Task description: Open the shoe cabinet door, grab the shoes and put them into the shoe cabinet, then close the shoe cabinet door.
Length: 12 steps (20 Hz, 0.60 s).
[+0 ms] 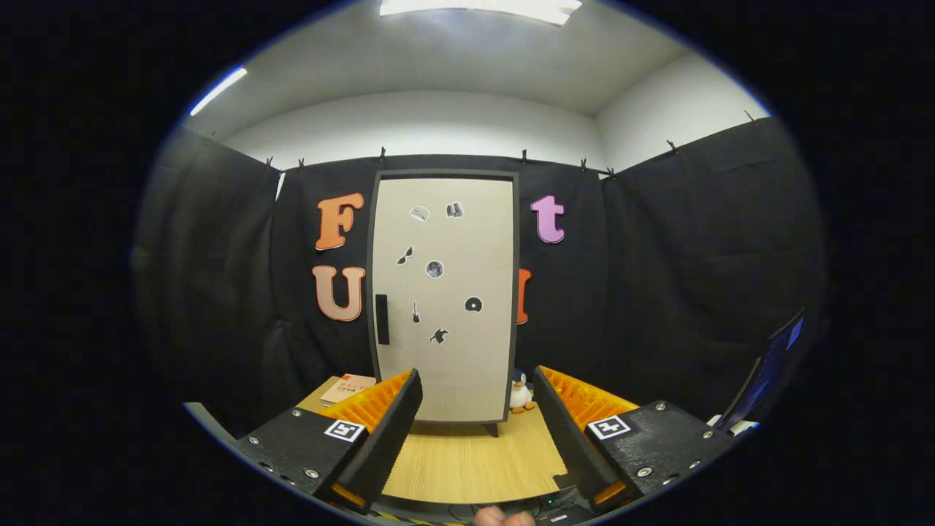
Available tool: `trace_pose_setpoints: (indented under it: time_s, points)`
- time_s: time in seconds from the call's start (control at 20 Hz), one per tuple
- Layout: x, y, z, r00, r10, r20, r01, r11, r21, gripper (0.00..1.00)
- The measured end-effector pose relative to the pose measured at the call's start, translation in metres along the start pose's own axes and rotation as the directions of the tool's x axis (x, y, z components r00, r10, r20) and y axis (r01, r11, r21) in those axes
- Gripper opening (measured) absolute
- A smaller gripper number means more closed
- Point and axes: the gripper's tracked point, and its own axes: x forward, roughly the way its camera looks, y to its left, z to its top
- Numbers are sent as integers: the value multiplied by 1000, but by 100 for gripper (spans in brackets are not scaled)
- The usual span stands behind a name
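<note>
A tall shoe cabinet (pixel 443 292) stands upright at the back of a wooden table (pixel 467 460), against the booth wall. Its pale door is shut and carries several small stickers. A dark vertical handle (pixel 381 319) sits on the door's left side, about halfway up. My gripper (pixel 476 383) is held well back from the cabinet, above the table's near edge, open with a wide gap and nothing between its fingers. The cabinet door is straight beyond the fingers. I can make out no shoes.
A small penguin toy (pixel 520 393) stands at the cabinet's right foot. A book or flat box (pixel 346 388) lies on the table left of the cabinet. A laptop screen (pixel 773 369) is off to the right. A fingertip (pixel 504 517) pokes in below the gripper.
</note>
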Motion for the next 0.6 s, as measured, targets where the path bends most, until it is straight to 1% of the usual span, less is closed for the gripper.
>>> trace_pose_setpoints:
  time_s: [0.25,0.45,0.6]
  points:
    - [-29,-21,22,998,-43,46,43,999,-4,95]
    - [-39,-24,33,996,-46,74,47,999,-16,95]
    - [-38,-21,33,996,-41,76,42,999,-16,95]
